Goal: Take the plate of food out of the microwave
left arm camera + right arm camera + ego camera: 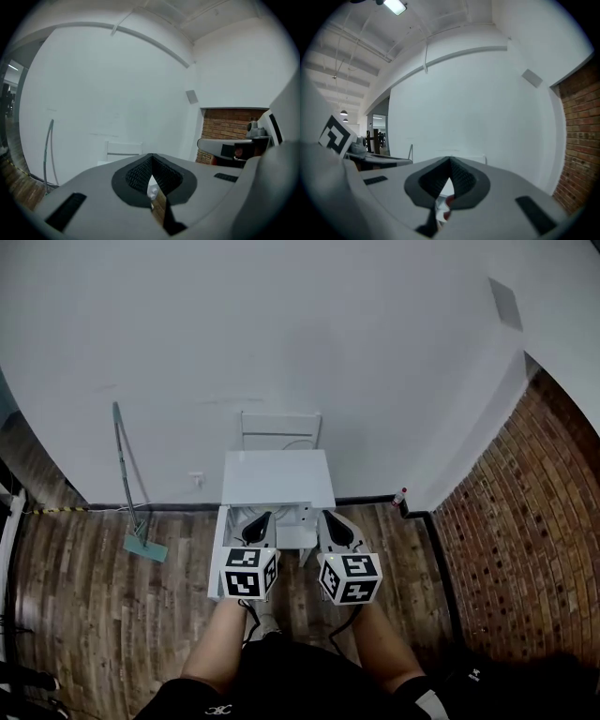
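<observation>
My left gripper, right gripper.
Grey shells, black ribbed pads, white cubes with black markers; black shorts.

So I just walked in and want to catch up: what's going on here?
A person stands on a wooden floor facing a white wall, with a gripper in each hand. The left gripper and the right gripper are both shut and hold nothing. They point side by side at a white cabinet against the wall. No plate of food is in view. A mop leans on the wall to the left.
</observation>
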Tool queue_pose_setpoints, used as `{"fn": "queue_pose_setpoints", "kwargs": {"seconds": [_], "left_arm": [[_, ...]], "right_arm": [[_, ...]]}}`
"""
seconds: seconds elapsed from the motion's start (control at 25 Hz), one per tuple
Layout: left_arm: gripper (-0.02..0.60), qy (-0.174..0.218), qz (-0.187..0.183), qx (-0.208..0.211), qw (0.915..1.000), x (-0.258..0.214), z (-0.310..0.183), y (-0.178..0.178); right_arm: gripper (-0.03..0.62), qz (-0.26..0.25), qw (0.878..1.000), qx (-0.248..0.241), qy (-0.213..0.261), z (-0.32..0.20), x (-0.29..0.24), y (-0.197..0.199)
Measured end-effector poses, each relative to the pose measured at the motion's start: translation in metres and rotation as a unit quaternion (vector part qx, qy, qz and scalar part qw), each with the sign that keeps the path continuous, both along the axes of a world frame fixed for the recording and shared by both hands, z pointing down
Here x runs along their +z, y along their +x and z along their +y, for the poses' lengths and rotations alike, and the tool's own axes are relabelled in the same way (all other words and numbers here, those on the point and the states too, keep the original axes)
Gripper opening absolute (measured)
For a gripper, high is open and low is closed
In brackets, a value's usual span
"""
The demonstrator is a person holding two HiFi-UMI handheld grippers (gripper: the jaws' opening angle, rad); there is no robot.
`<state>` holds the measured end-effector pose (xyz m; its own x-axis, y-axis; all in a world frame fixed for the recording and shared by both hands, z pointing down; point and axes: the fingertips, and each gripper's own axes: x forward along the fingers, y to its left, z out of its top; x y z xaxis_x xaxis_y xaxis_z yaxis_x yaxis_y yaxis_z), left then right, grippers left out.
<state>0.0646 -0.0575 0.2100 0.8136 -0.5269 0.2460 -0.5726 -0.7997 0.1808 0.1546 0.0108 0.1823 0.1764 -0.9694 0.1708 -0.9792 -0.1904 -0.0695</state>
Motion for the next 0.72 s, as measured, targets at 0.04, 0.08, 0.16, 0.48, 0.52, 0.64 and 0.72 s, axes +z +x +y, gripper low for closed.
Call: {"fn": "queue_pose_setpoints", "kwargs": {"seconds": [0.04,0.08,0.16,0.48,0.52,0.64,0.72], "left_arm": [[-0.003,0.000,-0.001,0.000,1.0000,-0.001,-0.012,0.006],[-0.003,0.000,-0.002,0.000,1.0000,-0.001,-0.023,0.011],[-0.003,-0.003,-0.005,-0.003,1.0000,0.003,-0.043,0.018],[-0.003,-0.052,-0.010,-0.040,0.9978,0.035,-0.096,0.024],[-0.003,-0.060,-0.011,-0.048,0.9970,0.041,-0.098,0.023],[-0.003,-0.078,-0.015,-0.084,0.9933,0.057,-0.100,0.019],[-0.003,-0.089,-0.013,-0.114,0.9894,0.065,-0.102,0.016]], "right_arm": [[0.006,0.000,1.000,-0.002,0.001,-0.013,-0.002,0.005],[0.006,0.000,1.000,-0.004,0.001,-0.026,-0.002,0.010],[0.006,0.000,1.000,-0.010,-0.002,-0.049,0.000,0.017],[0.006,-0.006,0.998,-0.057,-0.037,-0.113,0.034,0.023],[0.006,-0.009,0.997,-0.066,-0.044,-0.118,0.040,0.024],[0.006,-0.014,0.993,-0.103,-0.063,-0.131,0.057,0.025],[0.006,-0.007,0.989,-0.132,-0.073,-0.140,0.065,0.024]]}}
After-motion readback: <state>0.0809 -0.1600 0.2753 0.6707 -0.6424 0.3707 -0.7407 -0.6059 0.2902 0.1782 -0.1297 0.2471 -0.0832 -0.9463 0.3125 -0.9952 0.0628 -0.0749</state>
